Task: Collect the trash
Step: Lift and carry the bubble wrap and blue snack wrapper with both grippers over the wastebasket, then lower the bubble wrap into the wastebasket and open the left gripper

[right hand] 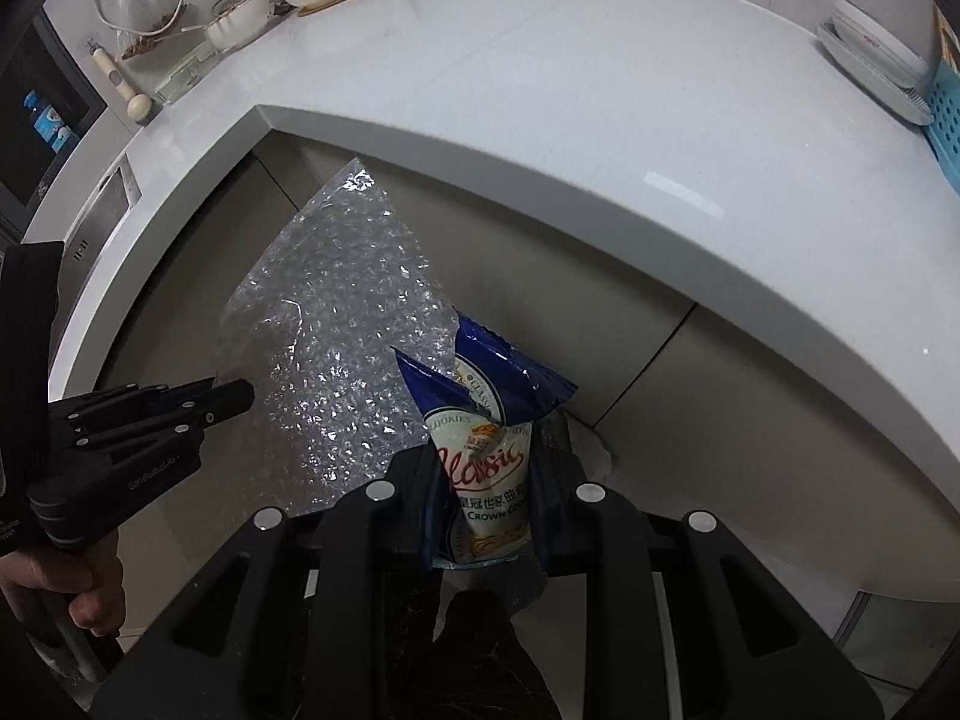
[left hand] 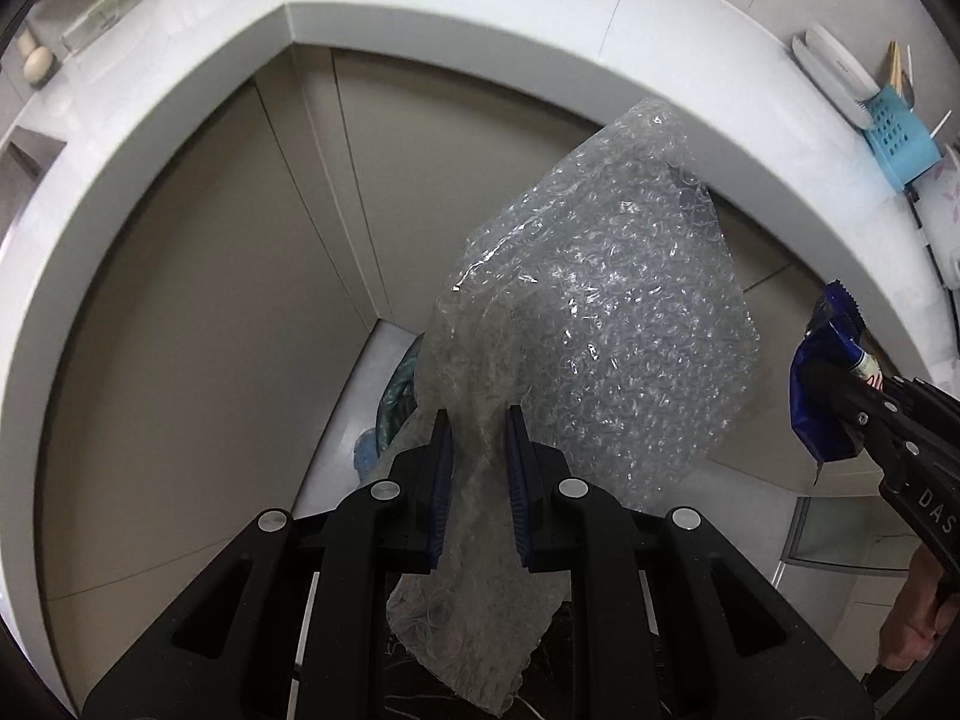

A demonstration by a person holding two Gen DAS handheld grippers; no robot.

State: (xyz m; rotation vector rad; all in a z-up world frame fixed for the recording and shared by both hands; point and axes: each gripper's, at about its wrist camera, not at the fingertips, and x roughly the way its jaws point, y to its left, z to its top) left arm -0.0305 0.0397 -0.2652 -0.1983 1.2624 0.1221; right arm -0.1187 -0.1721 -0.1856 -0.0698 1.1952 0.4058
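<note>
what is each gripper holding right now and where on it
Left gripper pinches the bubble wrap near its lower middle. Right gripper clamps the cookie bag across its middle.

A crumpled clear bubble wrap sheet (left hand: 600,312) hangs upright in mid-air; beside it, a torn-open blue cookie bag (right hand: 486,420), also upright.

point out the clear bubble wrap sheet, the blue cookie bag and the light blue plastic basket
clear bubble wrap sheet (left hand: 600,312), left wrist view, middle of the sheet
blue cookie bag (right hand: 486,468), right wrist view, white printed front
light blue plastic basket (left hand: 900,138), left wrist view, perforated side wall
</note>
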